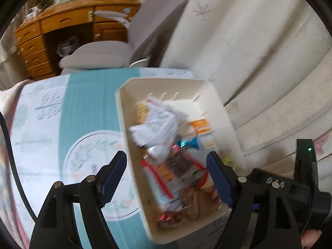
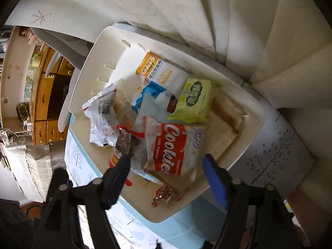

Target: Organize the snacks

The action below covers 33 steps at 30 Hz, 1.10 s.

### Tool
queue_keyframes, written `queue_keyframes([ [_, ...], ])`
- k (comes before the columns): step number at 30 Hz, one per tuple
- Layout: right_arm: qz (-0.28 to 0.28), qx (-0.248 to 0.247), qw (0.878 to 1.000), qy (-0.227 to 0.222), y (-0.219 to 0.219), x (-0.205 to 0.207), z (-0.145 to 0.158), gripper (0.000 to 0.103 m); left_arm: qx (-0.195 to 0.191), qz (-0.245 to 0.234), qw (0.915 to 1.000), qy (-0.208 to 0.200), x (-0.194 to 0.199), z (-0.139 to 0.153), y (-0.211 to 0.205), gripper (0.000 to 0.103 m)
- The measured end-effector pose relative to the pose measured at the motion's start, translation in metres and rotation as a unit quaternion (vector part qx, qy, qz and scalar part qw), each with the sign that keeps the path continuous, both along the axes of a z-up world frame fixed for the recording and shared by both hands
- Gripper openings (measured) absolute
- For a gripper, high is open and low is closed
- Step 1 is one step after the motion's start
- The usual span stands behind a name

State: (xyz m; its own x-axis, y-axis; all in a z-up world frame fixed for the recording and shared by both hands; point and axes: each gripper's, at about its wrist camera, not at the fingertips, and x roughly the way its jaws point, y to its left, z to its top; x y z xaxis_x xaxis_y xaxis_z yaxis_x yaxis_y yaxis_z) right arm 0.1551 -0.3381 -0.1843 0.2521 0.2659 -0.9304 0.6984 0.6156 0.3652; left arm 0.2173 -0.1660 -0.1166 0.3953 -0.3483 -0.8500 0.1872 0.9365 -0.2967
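- Right wrist view looks steeply down into the cream bin (image 2: 254,112), where the snacks lie heaped; it sits directly ahead of and below the right tool (image 2: 166,166), on the patterned surface (image 2: 182,226)
- Nearest that tool's tips lies the red-and-white cookie bag (image 2: 172,145), face up between the two fingers but not touched; I judge it the likeliest next pick
- Beyond it, farther from the tool, lie a green packet (image 2: 195,101), a blue-and-white pouch (image 2: 151,95), an orange-and-white oats box (image 2: 159,70) and, off to the tool's left, a crumpled white wrapper (image 2: 101,114)
- The right tool's jaws stand wide apart with nothing in them
- Left wrist view has the same bin (image 1: 166,85) ahead of the left tool (image 1: 168,174), whose jaws also gape empty; the left finger (image 1: 116,170) hangs outside the bin wall over the surface (image 1: 87,103), the right one over the contents
- Loose piling suggests the packets were dropped in rather than sorted, so organizing looks unfinished
- Hard to read: the left view is smeared by motion, so labels there blur; a small reddish wrapper (image 2: 164,195) near the bin's close edge cannot be identified, and whatever lies under the heap is hidden
- Behind the bin hang pale curtains (image 2: 207,10); a wooden desk (image 1: 62,33) stands far off
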Motion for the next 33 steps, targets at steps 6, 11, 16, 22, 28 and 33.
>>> queue_keyframes([
  [6,0.085,-0.065,0.994,-0.015,0.025,-0.021,0.004,0.081,0.029,0.039,0.9988,0.0,-0.039,0.006,0.051,0.085],
  [11,0.152,-0.113,0.981,-0.046,0.061,-0.064,0.01,0.083,0.035,0.065,0.9972,0.011,-0.084,0.011,0.092,0.092],
  [16,0.23,-0.128,0.962,-0.074,0.105,-0.115,0.008,0.084,0.045,0.074,0.9962,0.002,-0.141,0.027,0.123,0.102],
  [22,0.297,-0.099,0.944,-0.102,0.147,-0.171,0.019,0.086,0.058,0.089,0.9943,-0.01,-0.208,0.048,0.146,0.102],
  [28,0.347,-0.112,0.92,-0.14,0.15,-0.201,0.063,0.096,0.053,0.091,0.9944,-0.015,-0.247,0.068,0.144,0.102],
  [33,0.374,-0.111,0.904,-0.174,0.13,-0.218,0.11,0.097,0.054,0.122,0.991,-0.014,-0.264,0.084,0.131,0.102],
])
